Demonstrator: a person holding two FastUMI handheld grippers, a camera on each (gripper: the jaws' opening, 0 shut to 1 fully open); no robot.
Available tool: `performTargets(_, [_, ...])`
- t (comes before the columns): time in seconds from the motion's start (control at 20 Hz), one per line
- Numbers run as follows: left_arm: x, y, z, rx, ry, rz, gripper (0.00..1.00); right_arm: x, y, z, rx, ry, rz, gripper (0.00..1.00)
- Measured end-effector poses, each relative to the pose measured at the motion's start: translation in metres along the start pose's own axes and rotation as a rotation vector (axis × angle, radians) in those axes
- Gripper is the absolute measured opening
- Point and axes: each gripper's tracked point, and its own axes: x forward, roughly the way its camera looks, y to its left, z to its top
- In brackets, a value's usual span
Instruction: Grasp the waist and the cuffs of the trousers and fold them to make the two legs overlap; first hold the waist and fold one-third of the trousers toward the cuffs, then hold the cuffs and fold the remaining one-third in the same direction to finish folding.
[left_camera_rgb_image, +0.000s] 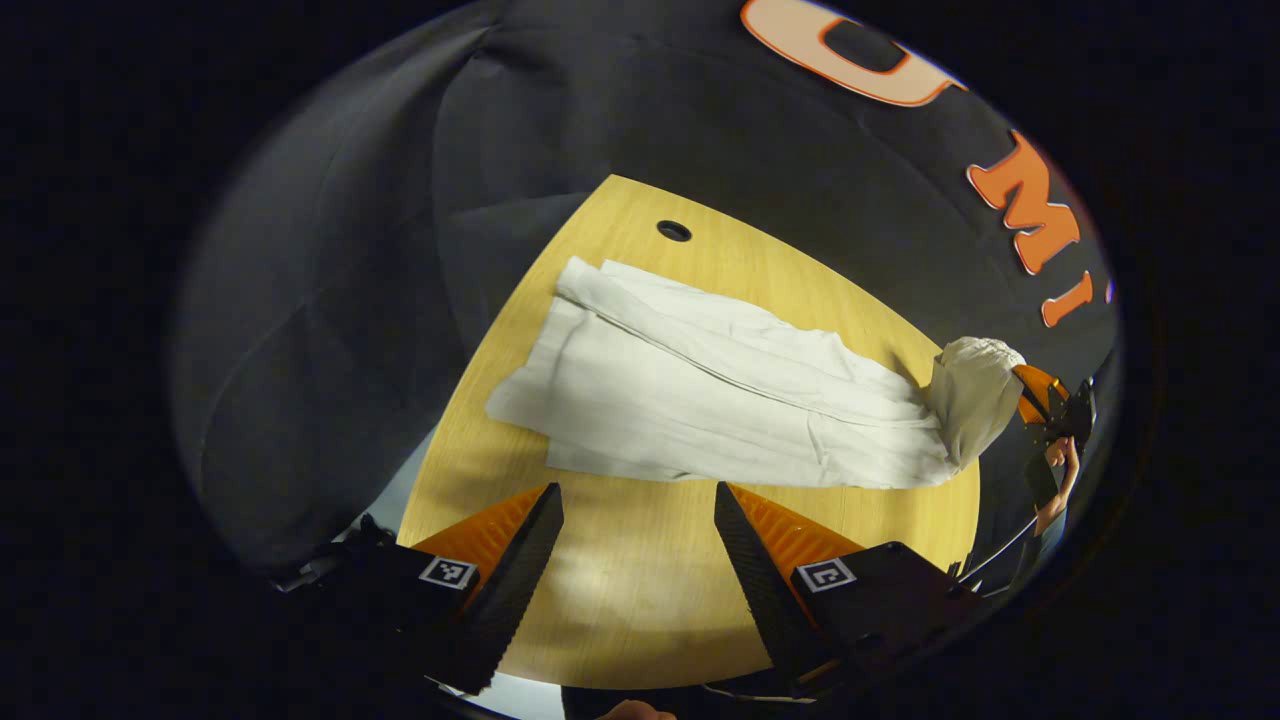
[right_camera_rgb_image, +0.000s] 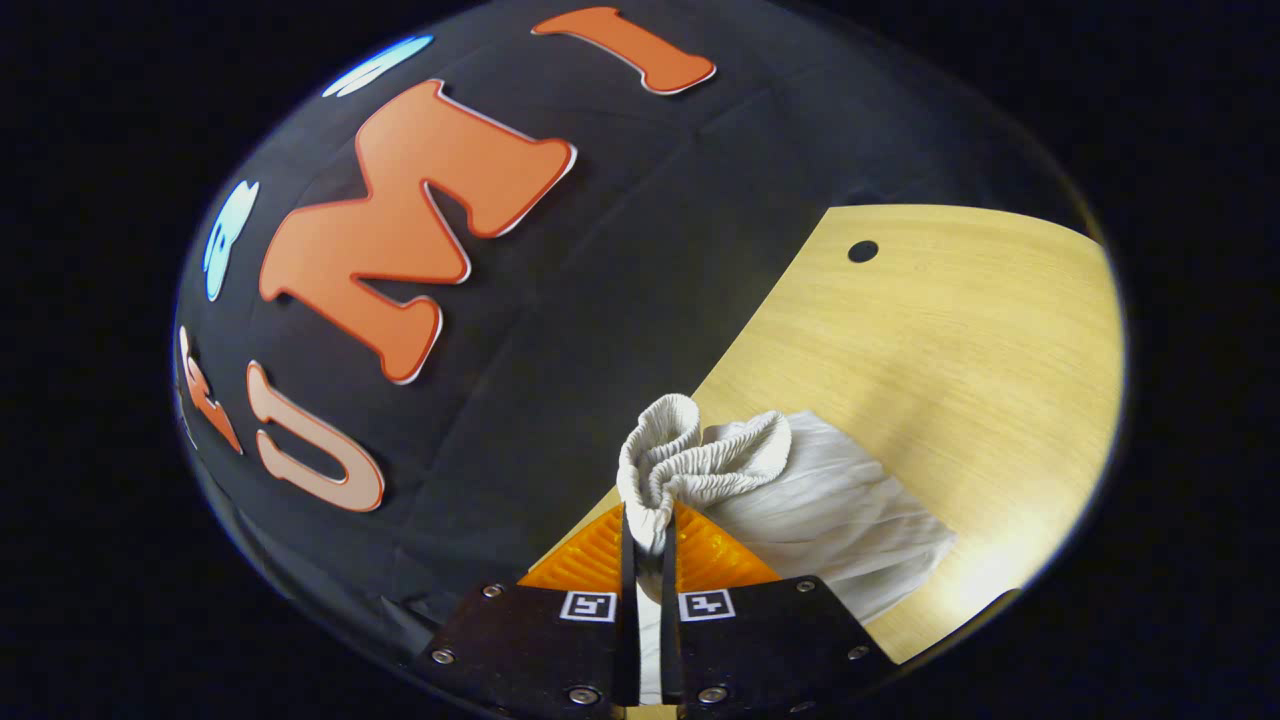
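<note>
We see right gripper (right_camera_rgb_image: 648, 535) jaws pinching trousers (left_camera_rgb_image: 700, 400) waist (right_camera_rgb_image: 690, 460) off worktop (left_camera_rgb_image: 640, 590) edge; left gripper (left_camera_rgb_image: 638, 510) jaws spread, clear of cloth.

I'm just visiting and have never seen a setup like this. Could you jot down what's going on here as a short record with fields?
garment: white trousers, legs laid flat, one over the other
surface: wooden table with a small round hole
backdrop: black cloth booth wall
right gripper: shut on the elastic waist, lifted off the table
left gripper: open, holding nothing, above bare table short of the trousers
stage: first fold, waist raised, not yet laid over
</note>
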Motion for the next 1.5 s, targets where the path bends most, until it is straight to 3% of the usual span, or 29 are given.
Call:
performTargets(0.3, [-0.001, 0.008, -0.002, -0.022, 0.014, -0.018, 1.0, -0.011, -0.014, -0.002, -0.208, 0.129, -0.052, 0.09])
performTargets(0.65, [0.004, 0.007, -0.003, -0.048, 0.024, -0.068, 1.0, -0.017, -0.019, 0.005, -0.429, 0.29, -0.059, 0.26])
performTargets(0.7, [0.004, 0.005, -0.004, -0.063, 0.031, -0.075, 0.97, -0.017, -0.022, 0.005, -0.455, 0.314, -0.056, 0.17])
performTargets(0.75, [0.003, 0.003, -0.006, -0.088, 0.036, -0.085, 1.0, -0.018, -0.024, 0.004, -0.48, 0.339, -0.053, 0.34])
performTargets(0.8, [0.003, -0.002, -0.005, -0.121, 0.036, -0.106, 1.0, -0.021, -0.025, 0.005, -0.497, 0.359, -0.047, 0.37])
performTargets(0.85, [0.004, -0.01, -0.004, -0.163, 0.038, -0.127, 1.0, -0.021, -0.024, 0.006, -0.501, 0.375, -0.033, 0.47])
performTargets(0.95, [0.005, -0.017, 0.0, -0.238, 0.035, -0.164, 1.0, -0.023, -0.022, 0.008, -0.502, 0.386, -0.016, 0.59])
performTargets(1.0, [0.007, -0.018, 0.003, -0.274, 0.032, -0.183, 1.0, -0.024, -0.023, 0.009, -0.504, 0.382, -0.017, 0.61])
performTargets(1.05, [0.008, -0.018, 0.004, -0.316, 0.028, -0.199, 1.0, -0.026, -0.021, 0.013, -0.504, 0.379, -0.014, 0.54])
performTargets(1.1, [0.012, -0.016, 0.005, -0.363, 0.03, -0.216, 1.0, -0.029, -0.019, 0.019, -0.505, 0.374, -0.014, 0.66])
performTargets(1.15, [0.015, -0.011, 0.006, -0.411, 0.033, -0.227, 1.0, -0.031, -0.016, 0.027, -0.505, 0.368, -0.013, 0.61])
performTargets(1.2, [0.018, -0.005, 0.006, -0.451, 0.044, -0.225, 1.0, -0.032, -0.017, 0.032, -0.506, 0.359, -0.014, 0.74])
performTargets(1.25, [0.024, 0.002, 0.006, -0.486, 0.045, -0.224, 1.0, -0.035, -0.019, 0.033, -0.508, 0.348, -0.017, 0.81])
performTargets(1.5, [0.043, 0.039, 0.013, -0.567, 0.044, -0.183, 1.0, -0.043, -0.031, 0.049, -0.484, 0.304, -0.039, 0.9])
